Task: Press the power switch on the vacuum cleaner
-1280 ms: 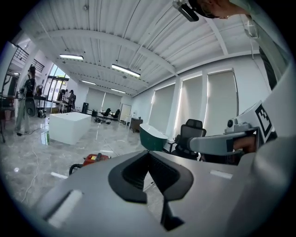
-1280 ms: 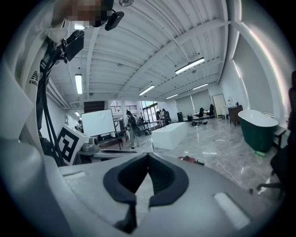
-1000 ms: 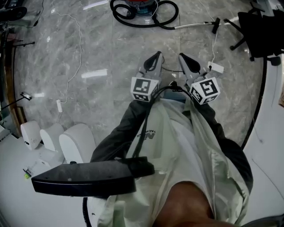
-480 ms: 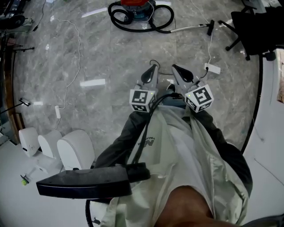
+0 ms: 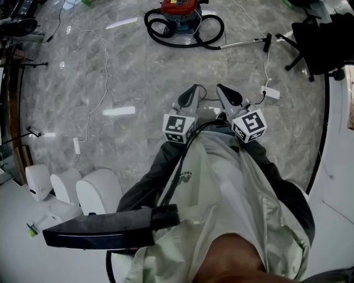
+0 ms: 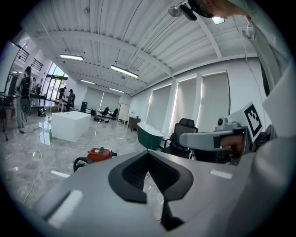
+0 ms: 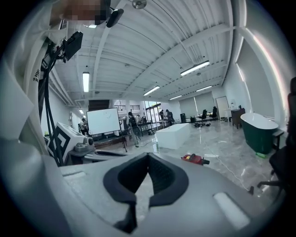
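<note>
left claw [image 5: 194, 88], right claw [image 5: 219, 87] closed; vacuum cleaner [image 5: 178, 8] distant.

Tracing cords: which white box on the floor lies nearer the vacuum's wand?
The white box right of the right gripper; the other box lies far left.

Wide bare floor [image 5: 155, 72] straight ahead, open from the left gripper [image 5: 194, 88] and right gripper [image 5: 220, 87] up to the vacuum cleaner [image 5: 180, 10]. On the cleaner's near side, a black hose [image 5: 166, 34] looped around it. To the right, a metal wand [image 5: 243, 42] flat on the floor, and a thin white cable [image 5: 266, 63] down to a white plug box [image 5: 271, 92] near the right gripper. Farther right, a black office chair [image 5: 323, 38]. On the left, a white cord [image 5: 105, 66] winding to an adapter [image 5: 76, 146]. Low left, white rounded housings [image 5: 97, 188], well off to the side.
</note>
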`<act>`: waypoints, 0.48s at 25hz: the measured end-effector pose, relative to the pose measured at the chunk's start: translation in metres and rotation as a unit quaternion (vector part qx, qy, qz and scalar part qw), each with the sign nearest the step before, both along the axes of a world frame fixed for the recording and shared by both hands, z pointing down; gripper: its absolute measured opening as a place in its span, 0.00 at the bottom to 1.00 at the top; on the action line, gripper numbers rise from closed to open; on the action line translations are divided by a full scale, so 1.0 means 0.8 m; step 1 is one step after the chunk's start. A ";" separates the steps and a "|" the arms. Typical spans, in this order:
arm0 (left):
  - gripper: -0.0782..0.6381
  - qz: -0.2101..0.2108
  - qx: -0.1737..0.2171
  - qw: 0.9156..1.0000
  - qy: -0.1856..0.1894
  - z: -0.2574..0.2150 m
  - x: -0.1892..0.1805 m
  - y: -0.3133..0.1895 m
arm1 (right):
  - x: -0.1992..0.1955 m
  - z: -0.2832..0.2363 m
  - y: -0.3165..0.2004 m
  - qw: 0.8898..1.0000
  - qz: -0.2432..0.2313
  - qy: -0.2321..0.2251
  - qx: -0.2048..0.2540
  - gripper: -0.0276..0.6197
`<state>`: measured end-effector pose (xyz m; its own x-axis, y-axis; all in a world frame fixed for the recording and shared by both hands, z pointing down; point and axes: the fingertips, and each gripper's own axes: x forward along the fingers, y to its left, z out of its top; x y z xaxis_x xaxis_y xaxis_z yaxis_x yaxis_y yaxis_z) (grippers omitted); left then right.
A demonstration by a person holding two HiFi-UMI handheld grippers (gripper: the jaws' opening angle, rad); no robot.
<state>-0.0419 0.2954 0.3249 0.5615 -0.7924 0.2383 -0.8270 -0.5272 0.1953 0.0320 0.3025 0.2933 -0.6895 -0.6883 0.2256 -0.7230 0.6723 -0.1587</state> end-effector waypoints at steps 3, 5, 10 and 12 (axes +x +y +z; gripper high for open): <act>0.11 0.003 -0.005 1.000 0.001 0.006 -0.018 -0.002 | -0.017 0.001 0.002 1.000 0.000 0.005 0.005 0.04; 0.11 0.012 -0.003 1.000 -0.002 0.007 -0.020 -0.003 | -0.020 0.003 0.002 1.000 0.008 0.004 0.006 0.04; 0.11 0.036 -0.001 0.999 -0.006 0.007 -0.018 0.000 | -0.021 0.002 0.004 1.000 0.028 0.002 0.001 0.04; 0.11 0.040 -0.003 0.999 -0.007 0.008 -0.018 0.000 | -0.021 0.003 0.005 0.999 0.032 0.003 0.000 0.04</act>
<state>-0.0562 0.2950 0.3315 0.6193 -0.7441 0.2506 -0.7851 -0.5901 0.1881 0.0155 0.3065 0.2955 -0.6422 -0.7312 0.2301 -0.7659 0.6242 -0.1542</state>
